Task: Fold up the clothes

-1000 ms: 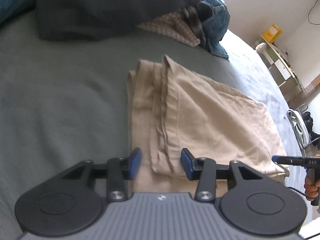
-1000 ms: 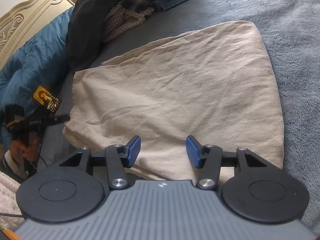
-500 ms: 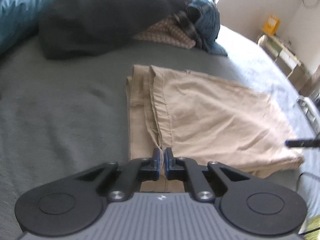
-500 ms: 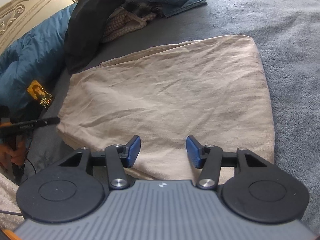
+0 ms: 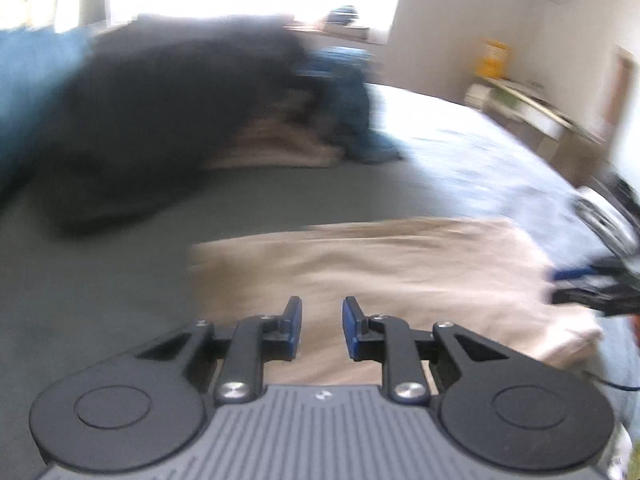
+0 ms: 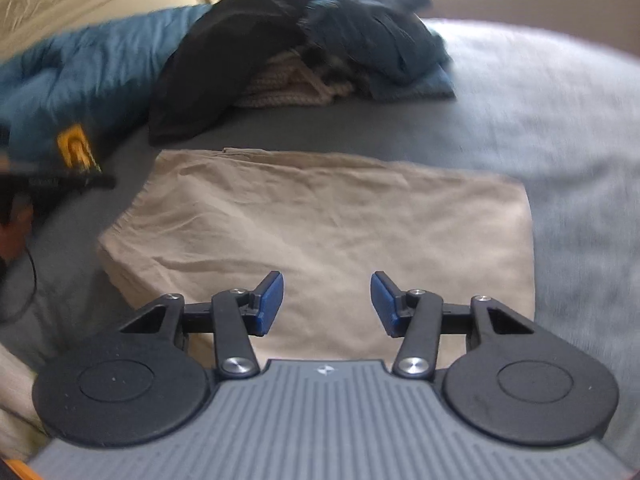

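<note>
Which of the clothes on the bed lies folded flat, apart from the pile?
The beige folded cloth, lying flat below the open right gripper. The black garment and dark blue garment are heaped together behind it.

Garment: beige cloth (image 6: 320,220) — folded into a flat, layered rectangle, lightly creased
Place: lying on the grey bed (image 6: 560,120)
Unfolded pile (image 6: 304,44): dark, blue and knit clothes — heaped beyond it

Both wrist cameras sit low and near over the folded beige cloth (image 5: 380,272) (image 6: 328,232) on the grey bedspread (image 5: 100,280) (image 6: 540,128), facing the dark clothes heap (image 5: 168,120) (image 6: 304,48) at 12 o'clock. The left view is blurred.
</note>
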The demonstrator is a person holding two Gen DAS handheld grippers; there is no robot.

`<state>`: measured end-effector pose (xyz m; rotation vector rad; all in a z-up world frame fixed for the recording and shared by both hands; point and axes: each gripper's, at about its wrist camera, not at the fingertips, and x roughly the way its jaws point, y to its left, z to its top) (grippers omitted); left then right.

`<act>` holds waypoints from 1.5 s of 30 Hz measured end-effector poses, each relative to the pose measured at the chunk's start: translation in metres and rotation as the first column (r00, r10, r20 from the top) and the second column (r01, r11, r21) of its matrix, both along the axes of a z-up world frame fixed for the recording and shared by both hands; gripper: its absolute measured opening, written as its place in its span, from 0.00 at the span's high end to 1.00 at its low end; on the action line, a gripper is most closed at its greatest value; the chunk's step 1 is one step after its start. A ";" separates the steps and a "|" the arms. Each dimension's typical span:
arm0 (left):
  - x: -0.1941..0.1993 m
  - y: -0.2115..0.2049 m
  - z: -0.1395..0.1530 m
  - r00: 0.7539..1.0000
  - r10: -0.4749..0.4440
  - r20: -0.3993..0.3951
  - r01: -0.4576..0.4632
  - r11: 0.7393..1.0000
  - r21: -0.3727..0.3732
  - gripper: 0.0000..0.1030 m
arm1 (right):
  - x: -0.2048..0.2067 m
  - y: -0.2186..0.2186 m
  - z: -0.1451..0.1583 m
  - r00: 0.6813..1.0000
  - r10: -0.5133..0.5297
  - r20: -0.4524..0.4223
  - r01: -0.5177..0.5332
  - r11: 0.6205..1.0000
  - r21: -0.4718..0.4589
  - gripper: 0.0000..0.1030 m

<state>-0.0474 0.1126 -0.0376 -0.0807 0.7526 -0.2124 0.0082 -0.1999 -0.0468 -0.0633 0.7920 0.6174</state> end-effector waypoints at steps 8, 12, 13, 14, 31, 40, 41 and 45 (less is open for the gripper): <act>0.016 -0.055 -0.046 0.974 -0.187 -0.127 0.203 0.972 0.122 0.74 | -0.016 0.021 -0.034 0.993 0.116 0.019 -0.110 0.975 -0.195 0.56; 0.028 -0.047 -0.018 0.981 -0.186 -0.063 0.189 0.981 0.043 0.71 | -0.002 0.010 -0.021 0.996 0.081 -0.022 -0.083 0.987 -0.138 0.56; 0.033 -0.050 -0.014 0.979 -0.199 -0.047 0.200 0.980 0.014 0.71 | 0.002 0.010 -0.018 0.997 0.072 -0.009 -0.072 0.991 -0.112 0.56; 0.040 -0.056 -0.014 0.975 -0.216 -0.044 0.215 0.976 -0.017 0.70 | 0.007 0.011 -0.016 0.998 0.065 -0.001 -0.065 0.994 -0.085 0.56; 0.071 0.033 -0.037 0.992 0.086 -0.094 -0.090 0.995 -0.039 0.81 | 0.047 -0.086 -0.025 0.957 -0.290 0.027 0.290 0.945 -0.148 0.67; 0.076 -0.026 -0.039 0.989 -0.135 -0.058 0.136 0.991 0.010 0.63 | 0.069 0.007 -0.034 0.999 0.043 0.029 -0.041 0.998 -0.056 0.69; 0.078 -0.028 -0.044 0.989 -0.135 -0.063 0.137 0.990 0.020 0.63 | 0.073 0.013 -0.041 0.997 0.067 0.031 -0.065 0.994 -0.084 0.69; 0.089 -0.015 -0.056 0.994 -0.079 -0.074 0.077 0.996 -0.035 0.69 | 0.099 -0.004 -0.048 0.997 -0.011 0.072 0.021 0.990 -0.140 0.75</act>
